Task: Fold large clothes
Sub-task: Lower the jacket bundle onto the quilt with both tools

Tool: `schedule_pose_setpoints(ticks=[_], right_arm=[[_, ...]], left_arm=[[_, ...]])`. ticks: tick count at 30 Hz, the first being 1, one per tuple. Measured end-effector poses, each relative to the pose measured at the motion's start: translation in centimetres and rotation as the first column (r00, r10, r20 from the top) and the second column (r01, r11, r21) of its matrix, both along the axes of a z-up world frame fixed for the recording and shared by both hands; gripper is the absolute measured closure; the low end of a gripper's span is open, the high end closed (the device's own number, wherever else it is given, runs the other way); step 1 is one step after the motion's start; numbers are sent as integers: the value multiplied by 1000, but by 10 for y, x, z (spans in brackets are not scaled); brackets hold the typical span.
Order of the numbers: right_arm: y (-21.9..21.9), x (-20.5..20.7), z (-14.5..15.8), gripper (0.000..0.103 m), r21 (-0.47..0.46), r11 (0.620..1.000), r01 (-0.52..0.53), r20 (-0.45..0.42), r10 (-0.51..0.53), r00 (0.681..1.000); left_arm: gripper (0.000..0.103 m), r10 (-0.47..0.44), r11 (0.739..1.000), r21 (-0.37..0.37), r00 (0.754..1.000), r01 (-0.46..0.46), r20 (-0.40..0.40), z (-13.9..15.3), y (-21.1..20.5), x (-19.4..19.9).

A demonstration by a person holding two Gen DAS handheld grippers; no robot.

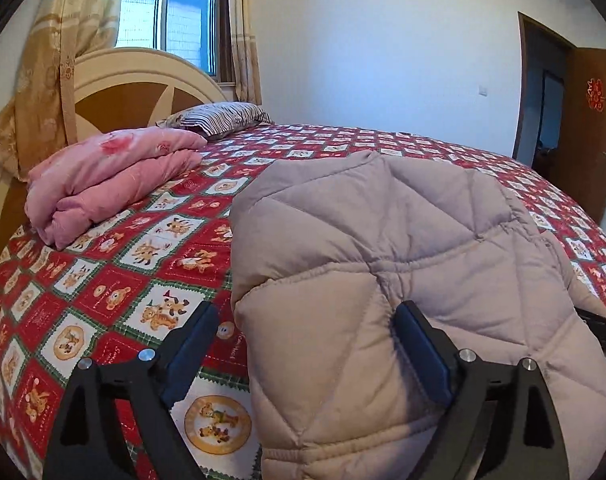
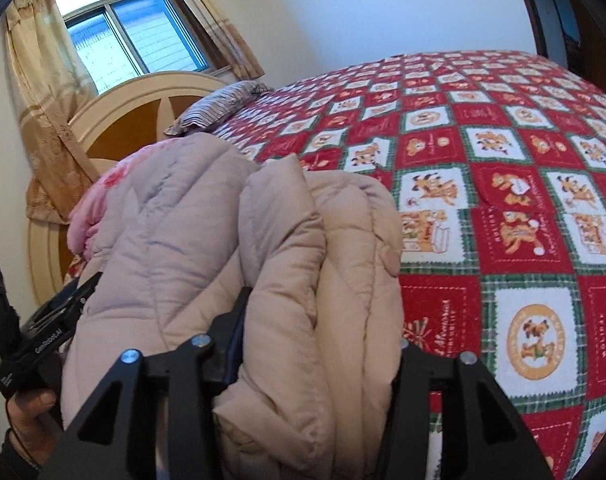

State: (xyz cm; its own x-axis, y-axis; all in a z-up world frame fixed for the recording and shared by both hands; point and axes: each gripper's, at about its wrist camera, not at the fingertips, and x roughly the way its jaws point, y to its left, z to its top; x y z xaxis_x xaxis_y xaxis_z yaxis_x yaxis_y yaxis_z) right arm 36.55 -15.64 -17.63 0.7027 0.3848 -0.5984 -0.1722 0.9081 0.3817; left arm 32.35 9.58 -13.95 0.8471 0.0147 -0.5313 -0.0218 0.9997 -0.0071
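Note:
A beige quilted puffer coat lies bunched on the red bear-print bedspread. My left gripper is open, its jaws wide; the right finger presses into the coat's near edge and the left finger is over the bedspread. In the right wrist view the coat is folded in thick layers, and my right gripper straddles a bundle of it; the right fingertip is hidden behind fabric. The left gripper's body shows at the left, in a hand.
A folded pink quilt lies near the headboard, with a striped pillow behind it. Curtains and a window stand beyond. An open brown door is at the far right. Bare bedspread stretches right of the coat.

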Motion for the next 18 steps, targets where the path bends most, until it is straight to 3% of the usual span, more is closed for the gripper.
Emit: schedule_pose_setpoints(ticks=[6,18], right_arm=[[7,1,-3,47,-57,998,26,-8,-26,1000],[8,6,-15,36,-75,996,43,-24,-45,999]], left_arm=[[8,21,1000,-11,1000,-21,-4,-8,3,1],[3,28,998,-60,999,-29,-29,-17,8,6]])
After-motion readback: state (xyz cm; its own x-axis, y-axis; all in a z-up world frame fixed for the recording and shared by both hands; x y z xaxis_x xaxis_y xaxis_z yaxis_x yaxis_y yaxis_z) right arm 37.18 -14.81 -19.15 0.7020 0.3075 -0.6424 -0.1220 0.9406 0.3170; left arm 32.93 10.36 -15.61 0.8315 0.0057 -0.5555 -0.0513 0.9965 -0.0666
